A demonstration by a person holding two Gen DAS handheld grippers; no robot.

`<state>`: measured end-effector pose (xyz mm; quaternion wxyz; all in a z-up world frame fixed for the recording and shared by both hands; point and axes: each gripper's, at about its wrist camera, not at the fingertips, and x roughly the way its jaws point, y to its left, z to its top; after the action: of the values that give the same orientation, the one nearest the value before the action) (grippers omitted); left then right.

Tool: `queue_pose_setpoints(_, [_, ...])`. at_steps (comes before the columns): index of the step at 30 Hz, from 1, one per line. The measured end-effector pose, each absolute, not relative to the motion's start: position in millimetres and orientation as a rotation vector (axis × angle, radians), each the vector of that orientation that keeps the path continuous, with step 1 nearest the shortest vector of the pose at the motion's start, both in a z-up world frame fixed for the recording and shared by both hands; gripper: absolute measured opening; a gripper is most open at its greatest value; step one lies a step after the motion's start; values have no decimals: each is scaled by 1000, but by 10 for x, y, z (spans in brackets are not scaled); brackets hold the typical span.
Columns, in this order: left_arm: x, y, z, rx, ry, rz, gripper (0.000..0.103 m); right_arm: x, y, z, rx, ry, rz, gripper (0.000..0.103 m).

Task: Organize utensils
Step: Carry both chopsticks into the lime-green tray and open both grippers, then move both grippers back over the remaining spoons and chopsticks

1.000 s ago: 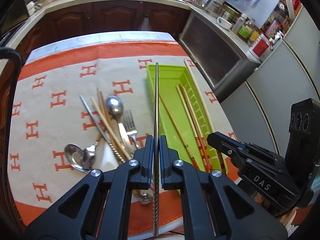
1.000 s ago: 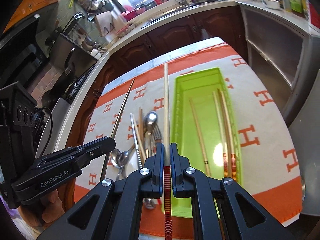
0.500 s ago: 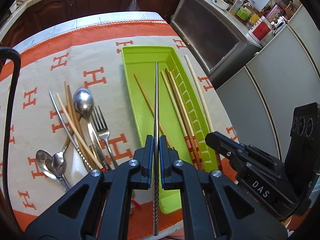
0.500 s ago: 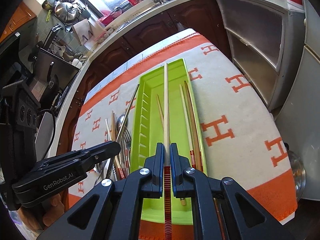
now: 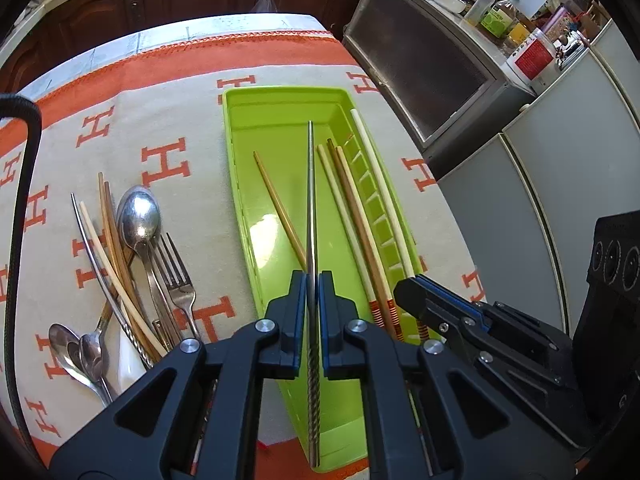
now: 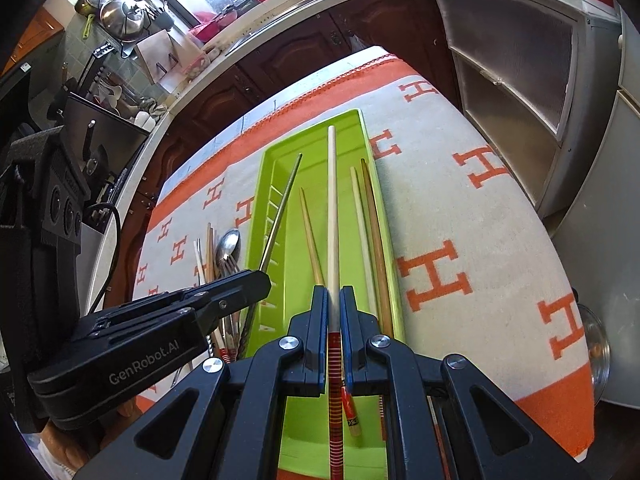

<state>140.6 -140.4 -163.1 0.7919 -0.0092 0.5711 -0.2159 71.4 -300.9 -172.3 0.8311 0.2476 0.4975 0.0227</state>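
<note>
With the left tongs clamped on a metal chopstick and the right tongs on a pale chopstick, both over the green tray at frame centre, each should be lowered parallel to the chopsticks inside before release.

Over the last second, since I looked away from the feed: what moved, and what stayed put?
Both grippers carried their chopsticks sideways to above the green tray. The left gripper stays shut on the metal chopstick, the right gripper on the pale chopstick; nothing was released. The chopsticks in the tray and the spoons and fork on the cloth lie as before.
</note>
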Motion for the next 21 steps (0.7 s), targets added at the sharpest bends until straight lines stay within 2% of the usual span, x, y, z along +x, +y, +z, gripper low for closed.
queue_pose_setpoints(12, [1308, -1229, -1518, -7, 1204, -443, 4, 957, -2921, -1847, 499, 1086, 41, 7])
queue_pose_setpoints(14, [1263, -1173, -1466, 5, 1192, -432, 6, 990, -2904, -1857, 494, 1093, 41, 13])
queue_pose_setpoints(15, [1241, -1140, -1441, 11, 1185, -427, 7, 995, -2895, -1862, 491, 1097, 41, 21])
queue_pose_setpoints(17, [1206, -1055, -1395, 19, 1171, -412, 13, 1003, -2875, -1854, 490, 1094, 40, 34])
queue_pose_setpoints(18, [1183, -1007, -1373, 19, 1165, -405, 21, 993, -2870, -1840, 489, 1087, 38, 38])
queue_pose_setpoints(19, [1163, -947, -1348, 14, 1158, -396, 31, 989, -2851, -1818, 486, 1076, 37, 38])
queue_pose_setpoints(21, [1125, -825, -1304, 1, 1142, -374, 42, 968, -2829, -1779, 476, 1067, 45, 38])
